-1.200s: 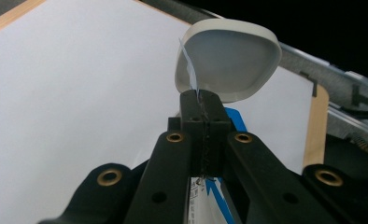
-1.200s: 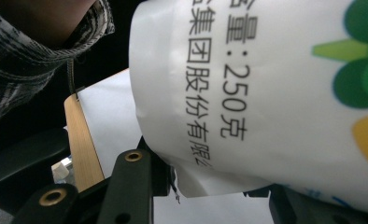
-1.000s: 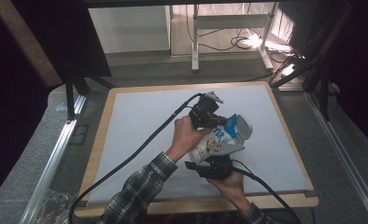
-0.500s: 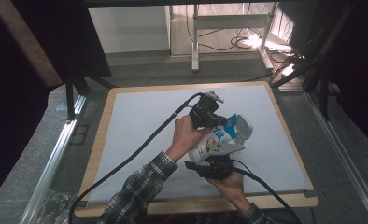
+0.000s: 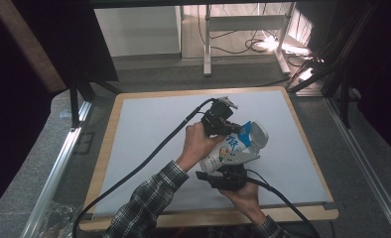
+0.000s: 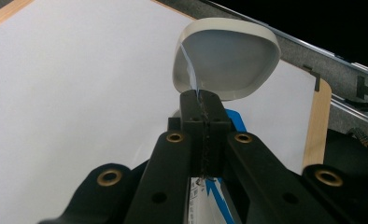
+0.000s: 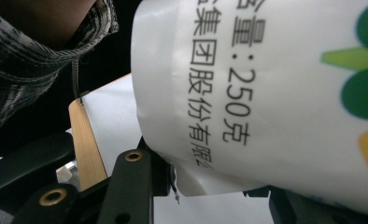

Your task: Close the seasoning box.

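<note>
Mid-table, above the white mat [image 5: 149,144], the left gripper [image 6: 201,100] is pinching the blue-and-white label strip at the pouch [image 5: 233,148] top while the right gripper [image 5: 223,174] is clamping its bottom edge, so the tear-open looks started, not finished.

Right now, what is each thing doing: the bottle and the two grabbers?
Bottle: lifted off the table, tilted, its bottom facing away from the person.
Label: a thin strip peeled up from the bottle.
Left gripper: shut on the label strip.
Right gripper: clamped around the bottle's lower side.
Table: flat, white-topped.
</note>
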Demonstrator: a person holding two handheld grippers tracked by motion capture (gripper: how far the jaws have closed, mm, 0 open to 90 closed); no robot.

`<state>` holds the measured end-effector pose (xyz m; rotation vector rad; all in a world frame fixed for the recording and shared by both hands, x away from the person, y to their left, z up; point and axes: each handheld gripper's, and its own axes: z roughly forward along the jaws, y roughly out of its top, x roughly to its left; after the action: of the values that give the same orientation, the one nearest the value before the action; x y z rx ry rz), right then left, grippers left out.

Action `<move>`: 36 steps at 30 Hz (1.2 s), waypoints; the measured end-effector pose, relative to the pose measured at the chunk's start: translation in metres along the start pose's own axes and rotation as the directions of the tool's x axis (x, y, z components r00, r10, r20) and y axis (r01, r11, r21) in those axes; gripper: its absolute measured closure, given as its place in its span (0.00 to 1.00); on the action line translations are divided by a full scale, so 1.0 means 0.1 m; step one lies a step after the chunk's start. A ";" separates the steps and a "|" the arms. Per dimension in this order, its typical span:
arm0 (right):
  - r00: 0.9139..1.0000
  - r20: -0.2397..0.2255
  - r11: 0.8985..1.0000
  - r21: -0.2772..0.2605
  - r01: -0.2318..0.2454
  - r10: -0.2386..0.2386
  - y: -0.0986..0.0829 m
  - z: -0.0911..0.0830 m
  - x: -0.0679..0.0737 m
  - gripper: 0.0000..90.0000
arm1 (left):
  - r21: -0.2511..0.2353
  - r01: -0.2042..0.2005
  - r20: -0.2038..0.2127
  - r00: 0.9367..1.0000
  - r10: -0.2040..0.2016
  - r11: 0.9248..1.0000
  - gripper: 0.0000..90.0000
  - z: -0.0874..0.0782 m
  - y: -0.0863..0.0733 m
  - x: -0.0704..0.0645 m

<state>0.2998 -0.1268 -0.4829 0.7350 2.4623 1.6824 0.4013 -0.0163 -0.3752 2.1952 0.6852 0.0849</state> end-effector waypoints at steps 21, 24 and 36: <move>1.000 -0.005 1.000 -0.010 -0.009 0.009 0.02 -0.02 0.00 0.70 | 0.035 -0.024 -0.013 1.000 0.025 0.999 1.00 0.02 0.07 -0.03; 1.000 -0.006 1.000 -0.013 -0.008 0.008 0.02 -0.02 0.00 0.70 | 0.033 -0.022 -0.013 1.000 0.022 0.999 1.00 0.02 0.07 -0.04; 1.000 -0.007 1.000 -0.015 -0.009 0.009 0.03 -0.04 0.00 0.70 | 0.046 -0.027 -0.012 1.000 0.028 0.999 1.00 0.02 0.09 -0.03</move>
<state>0.2993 -0.1288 -0.4788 0.7406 2.4517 1.7069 0.4031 -0.0240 -0.3696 2.2498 0.6703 0.0986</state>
